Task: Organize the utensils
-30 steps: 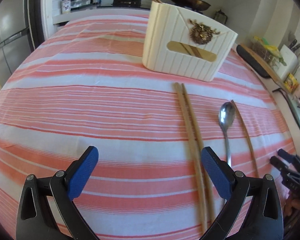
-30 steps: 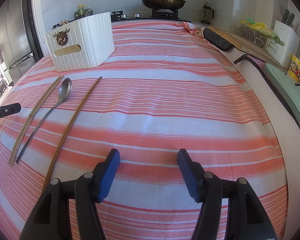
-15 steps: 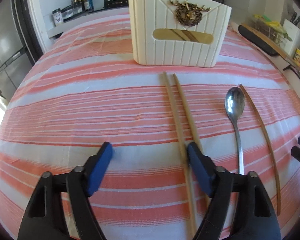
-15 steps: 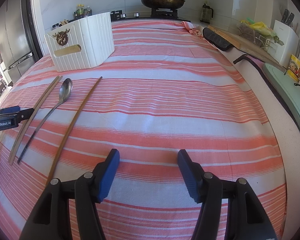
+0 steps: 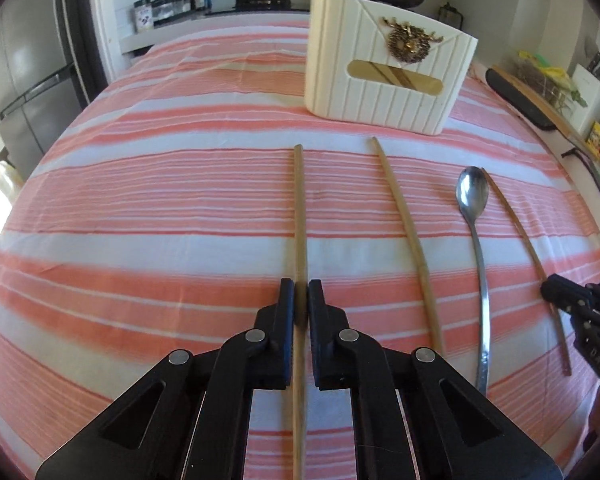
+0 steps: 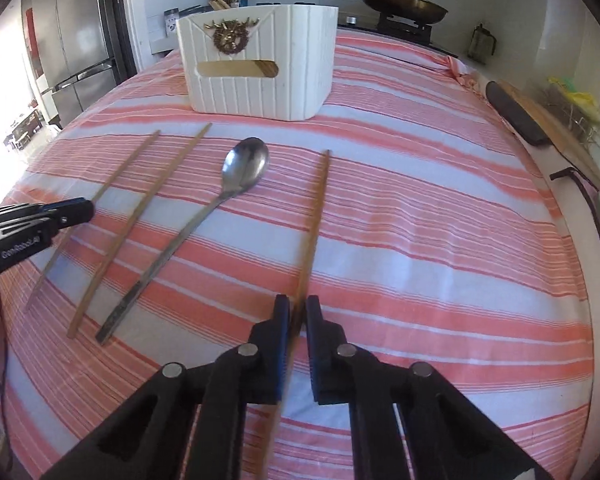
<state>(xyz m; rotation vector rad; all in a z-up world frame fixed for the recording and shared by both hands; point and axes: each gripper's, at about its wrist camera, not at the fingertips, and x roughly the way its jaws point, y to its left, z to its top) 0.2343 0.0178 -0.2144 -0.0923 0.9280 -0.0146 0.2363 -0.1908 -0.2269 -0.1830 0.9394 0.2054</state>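
L hand-held gripper (image 5: 301,300) pinching chopstick (image 5: 299,216), R hand-held gripper (image 6: 298,316) pinching dark chopstick (image 6: 315,220)

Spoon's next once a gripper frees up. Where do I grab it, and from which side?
Probably grip the metal spoon on its thin handle, about midway, descending from above with the fingers straddling the handle. It lies flat on the striped tablecloth, bowl toward the white utensil holder; the chopstick to its left lies close.
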